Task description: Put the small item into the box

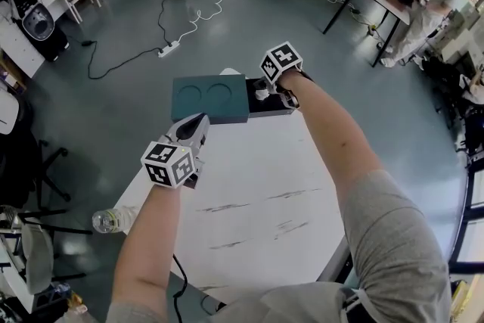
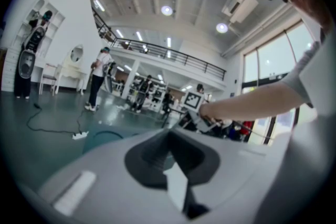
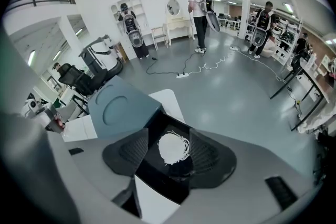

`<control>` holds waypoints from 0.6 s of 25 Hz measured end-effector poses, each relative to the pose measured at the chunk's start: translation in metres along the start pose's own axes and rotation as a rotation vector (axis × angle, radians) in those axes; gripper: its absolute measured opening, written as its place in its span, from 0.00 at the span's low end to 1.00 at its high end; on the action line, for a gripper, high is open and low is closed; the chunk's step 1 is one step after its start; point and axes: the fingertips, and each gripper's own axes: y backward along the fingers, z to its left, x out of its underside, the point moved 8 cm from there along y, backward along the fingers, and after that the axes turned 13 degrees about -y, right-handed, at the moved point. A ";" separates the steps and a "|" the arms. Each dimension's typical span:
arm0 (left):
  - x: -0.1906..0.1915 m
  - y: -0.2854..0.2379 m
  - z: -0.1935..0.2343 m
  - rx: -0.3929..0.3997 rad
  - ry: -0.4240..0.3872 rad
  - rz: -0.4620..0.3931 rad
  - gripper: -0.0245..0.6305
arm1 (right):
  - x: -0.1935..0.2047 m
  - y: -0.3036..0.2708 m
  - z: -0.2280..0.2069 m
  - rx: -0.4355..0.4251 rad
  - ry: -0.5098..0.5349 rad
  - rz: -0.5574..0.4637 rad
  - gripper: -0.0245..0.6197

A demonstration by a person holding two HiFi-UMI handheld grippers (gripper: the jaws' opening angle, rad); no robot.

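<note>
The small white coiled round item (image 3: 173, 147) is seen inside the open black rectangular box (image 3: 152, 173), between the widely spread jaws of the right gripper (image 1: 266, 93); no pad is pressed on it. The release is judged done, so the gripper is best lifted straight up, lest the coil be snagged and dragged out. The left gripper (image 1: 195, 126), its jaws apparently drawn together on nothing, is held beside the flat teal lid (image 1: 210, 98) on the white table (image 1: 257, 185).
</note>
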 end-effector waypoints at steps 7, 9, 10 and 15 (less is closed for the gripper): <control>-0.026 0.002 -0.003 0.005 -0.006 -0.030 0.04 | -0.011 0.048 0.006 0.015 -0.007 -0.063 0.40; -0.034 0.003 -0.006 0.010 -0.009 -0.038 0.04 | -0.012 0.063 0.010 0.015 -0.009 -0.074 0.40; -0.039 0.004 -0.008 0.014 -0.012 -0.041 0.04 | -0.012 0.070 0.013 0.014 -0.009 -0.079 0.40; -0.066 0.015 -0.015 0.026 -0.026 -0.066 0.04 | -0.007 0.105 0.029 0.014 -0.016 -0.120 0.40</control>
